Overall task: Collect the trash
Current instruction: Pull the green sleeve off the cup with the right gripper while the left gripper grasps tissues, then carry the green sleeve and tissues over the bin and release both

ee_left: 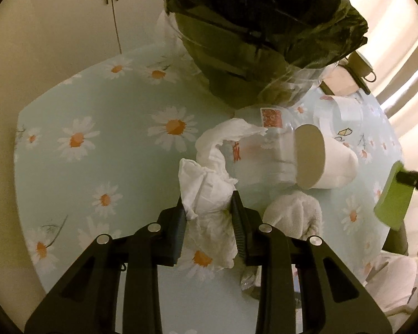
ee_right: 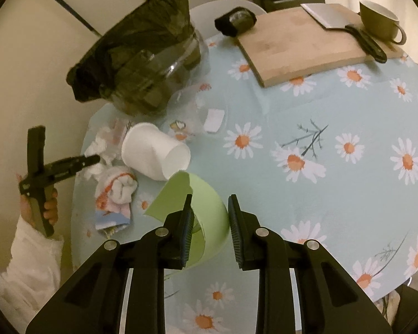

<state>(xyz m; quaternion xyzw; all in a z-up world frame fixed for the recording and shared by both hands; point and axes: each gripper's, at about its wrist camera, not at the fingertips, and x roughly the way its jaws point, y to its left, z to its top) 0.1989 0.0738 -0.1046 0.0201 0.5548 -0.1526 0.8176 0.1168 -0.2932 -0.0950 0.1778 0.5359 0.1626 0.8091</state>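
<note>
**Tissue and green paper gripped over daisy table**

Left gripper [ee_left: 209, 208]: jaws pinching a crumpled white tissue [ee_left: 209, 194] above the daisy tablecloth [ee_left: 97, 111]. Right gripper [ee_right: 210, 217]: jaws pressed on a curled green paper [ee_right: 206, 194]. Near both: tipped white cup [ee_right: 153, 153], balled cloth [ee_right: 117, 186], bag-lined bin [ee_right: 153, 64] behind.

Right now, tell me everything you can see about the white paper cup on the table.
The cup is plain white, paper or foam by its look, and seems empty. It lies on its side on the daisy tablecloth, mouth towards the green paper, base towards the bag-lined bowl. Crumpled tissues lie beside its base; neither hand-held gripper touches it.
</note>
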